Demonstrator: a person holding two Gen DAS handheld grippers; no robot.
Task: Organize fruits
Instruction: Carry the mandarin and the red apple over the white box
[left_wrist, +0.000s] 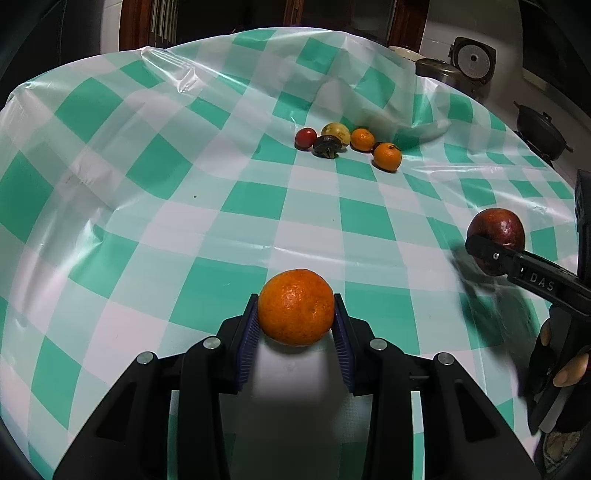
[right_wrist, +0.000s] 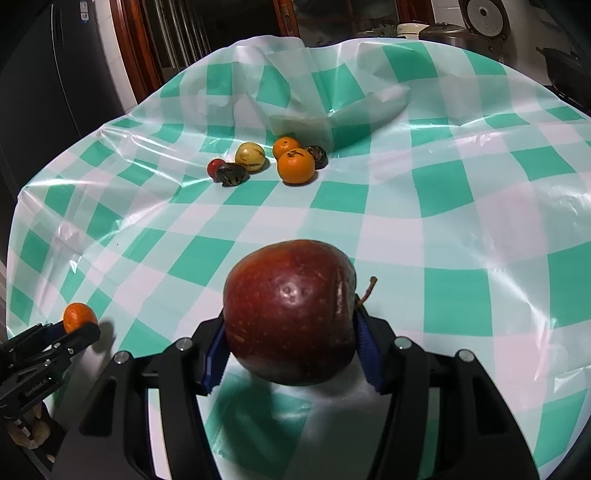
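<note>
My left gripper (left_wrist: 296, 314) is shut on an orange mandarin (left_wrist: 295, 307), held just above the checked cloth. My right gripper (right_wrist: 290, 328) is shut on a dark red apple (right_wrist: 290, 310); it also shows in the left wrist view (left_wrist: 496, 236) at the far right. The mandarin shows small in the right wrist view (right_wrist: 78, 316). A cluster of fruit lies far ahead: a small red fruit (left_wrist: 305, 138), a yellow-green fruit (left_wrist: 337, 133), a dark mangosteen (left_wrist: 327, 146) and two mandarins (left_wrist: 362, 139) (left_wrist: 387, 156).
A green-and-white checked plastic cloth (left_wrist: 184, 206) covers the table, wrinkled and raised at the back (right_wrist: 332, 107). Cookers (left_wrist: 472, 62) and a dark pot (left_wrist: 539, 129) stand beyond the right edge. A dark fridge (right_wrist: 55, 74) stands at the left.
</note>
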